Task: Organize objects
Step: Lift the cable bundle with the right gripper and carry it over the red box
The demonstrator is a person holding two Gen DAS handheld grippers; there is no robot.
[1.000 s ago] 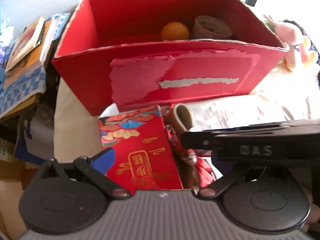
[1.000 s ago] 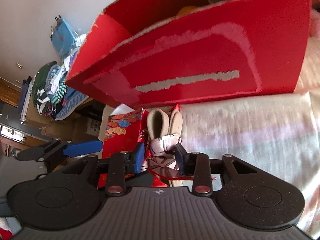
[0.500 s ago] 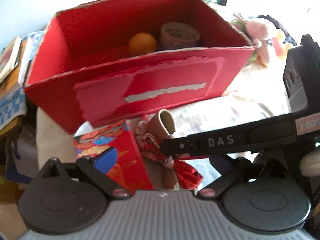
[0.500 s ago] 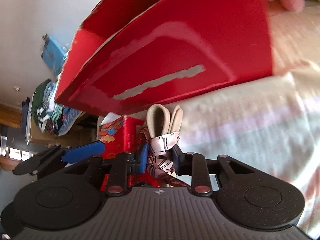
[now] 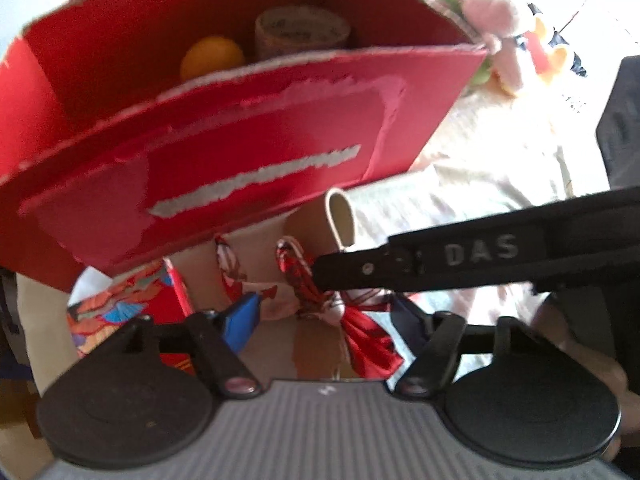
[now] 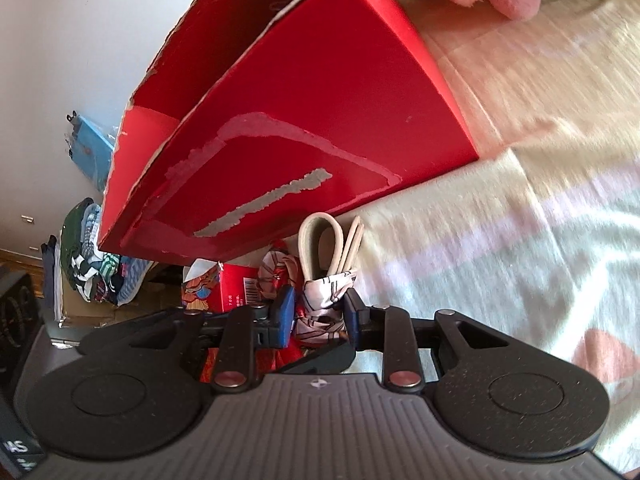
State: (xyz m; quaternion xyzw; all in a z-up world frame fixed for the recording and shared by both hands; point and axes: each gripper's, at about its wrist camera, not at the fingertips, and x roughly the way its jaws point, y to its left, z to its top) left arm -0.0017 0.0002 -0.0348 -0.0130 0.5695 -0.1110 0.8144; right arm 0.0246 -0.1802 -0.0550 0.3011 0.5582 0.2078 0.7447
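Observation:
A beige strap bundle tied with a red and white scarf lies on the bedspread in front of the red box. My right gripper is shut on the scarf-wrapped part of the bundle. In the left wrist view one of its black fingers reaches in from the right to the scarf knot. My left gripper straddles the same bundle; its jaws are closing and the pads do not clearly press. Inside the box sit an orange and a tape roll.
A small red patterned carton stands left of the bundle at the bed's edge. Pink plush toys lie behind the box on the right. The striped bedspread spreads right. Piled clothes lie off the bed, left.
The right gripper shut on the scarf-wrapped bundle. The left gripper moved right from over the patterned carton to the bundle, and its fingers came closer together. Both views rolled.

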